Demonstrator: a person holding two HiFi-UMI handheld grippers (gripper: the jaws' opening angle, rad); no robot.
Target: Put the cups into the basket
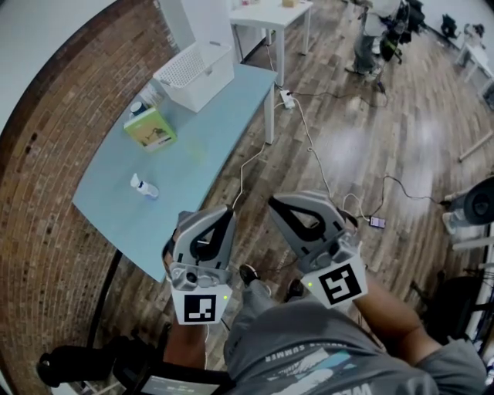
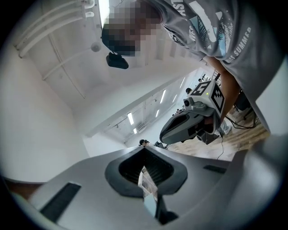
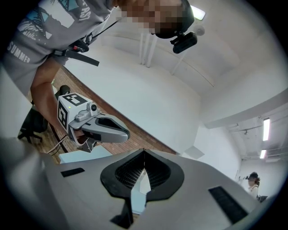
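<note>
A small white and blue cup (image 1: pixel 144 187) lies on its side on the light blue table (image 1: pixel 201 154), near the table's near end. The white perforated basket (image 1: pixel 197 71) stands at the far end. Beside a green box (image 1: pixel 150 129) there is another small container (image 1: pixel 137 108); I cannot tell whether it is a cup. My left gripper (image 1: pixel 229 209) (image 2: pixel 143 148) and right gripper (image 1: pixel 272 201) (image 3: pixel 144 150) are both shut and hold nothing. They are held close to my body over the wooden floor, off the table. Each gripper view looks up at the ceiling and the other gripper.
A white table (image 1: pixel 270 15) stands beyond the blue one. Cables and a power strip (image 1: pixel 287 98) run across the floor to the right of the table. A person (image 1: pixel 372 35) stands far back. A black chair base (image 1: pixel 73 364) is at lower left, below a brick surface (image 1: pixel 38 154).
</note>
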